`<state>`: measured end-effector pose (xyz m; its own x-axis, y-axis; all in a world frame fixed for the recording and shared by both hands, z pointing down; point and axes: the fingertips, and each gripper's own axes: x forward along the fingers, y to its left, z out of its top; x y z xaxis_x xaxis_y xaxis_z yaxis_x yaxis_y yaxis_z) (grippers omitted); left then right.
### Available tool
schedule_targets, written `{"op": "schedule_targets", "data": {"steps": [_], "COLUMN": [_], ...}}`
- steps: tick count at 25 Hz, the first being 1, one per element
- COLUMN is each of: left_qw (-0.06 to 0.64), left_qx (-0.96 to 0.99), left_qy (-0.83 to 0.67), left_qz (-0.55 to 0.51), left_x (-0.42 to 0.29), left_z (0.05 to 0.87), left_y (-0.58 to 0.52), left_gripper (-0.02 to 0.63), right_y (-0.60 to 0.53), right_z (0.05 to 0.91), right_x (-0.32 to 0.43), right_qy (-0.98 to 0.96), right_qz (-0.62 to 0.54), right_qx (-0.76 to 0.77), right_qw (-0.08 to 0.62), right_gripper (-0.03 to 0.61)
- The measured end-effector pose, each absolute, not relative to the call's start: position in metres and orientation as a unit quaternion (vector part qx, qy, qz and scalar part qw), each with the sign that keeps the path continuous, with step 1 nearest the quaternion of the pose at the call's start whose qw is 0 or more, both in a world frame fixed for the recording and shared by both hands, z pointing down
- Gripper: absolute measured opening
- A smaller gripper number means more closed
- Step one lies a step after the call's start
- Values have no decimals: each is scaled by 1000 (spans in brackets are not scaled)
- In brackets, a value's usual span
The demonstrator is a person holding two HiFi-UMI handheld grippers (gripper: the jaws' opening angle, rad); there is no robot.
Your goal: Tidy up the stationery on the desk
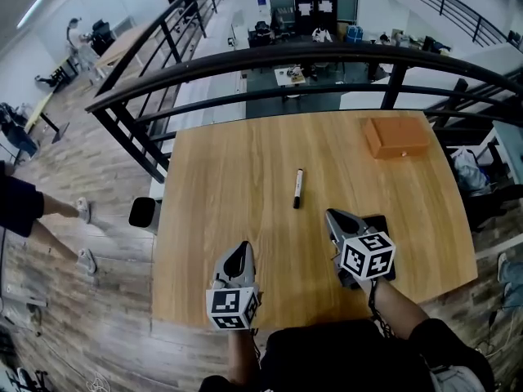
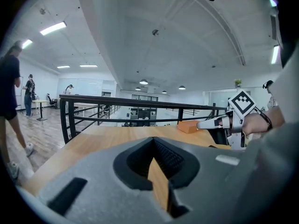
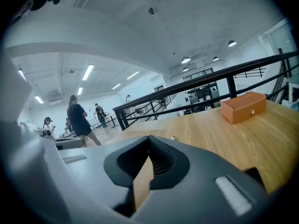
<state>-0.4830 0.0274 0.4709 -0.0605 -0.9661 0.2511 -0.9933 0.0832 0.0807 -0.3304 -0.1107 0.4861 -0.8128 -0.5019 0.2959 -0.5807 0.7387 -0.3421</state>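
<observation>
Approach step is judged in hand: left gripper point(image 1: 242, 250) and right gripper point(image 1: 333, 216) are clenched, empty, near the pen point(image 1: 297, 188). Opening is required next.

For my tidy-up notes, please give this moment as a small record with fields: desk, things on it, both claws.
desk: wooden, bordered by a black railing
pen: black marker, lying mid-desk, untouched
box: orange-brown, closed, far right corner
left claw: shut, empty, above near edge
right claw: shut, empty, short of the pen
black item: flat, partly under right claw, kind unclear
</observation>
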Motion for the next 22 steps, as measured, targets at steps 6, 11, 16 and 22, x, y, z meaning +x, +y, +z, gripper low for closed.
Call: {"op": "schedule_targets", "data": {"steps": [6,11,16,22], "left_qw": [117,112,112,133], "left_qx": [681,687,691,694], "left_qy": [-720,-716,-712,-706], "left_qz": [61,60,58,47], "left_x": [-502,-515,-528,-538], "left_z": [472,470,472,488], "left_y": [19,5,-6,-20], "left_gripper": [-3,-3,-3,-3], "right_y": [-118,-129,-142,-165], "right_z": [491,496,503,517], "right_x": [-346,-358,-377,-401], "right_qy": [-919,-914,-907,-898], "right_qz": [219,219,226,247], "right_qx": [313,325,336,345], "right_qw": [97,104,113,118], "right_gripper": [9,9,9,9]}}
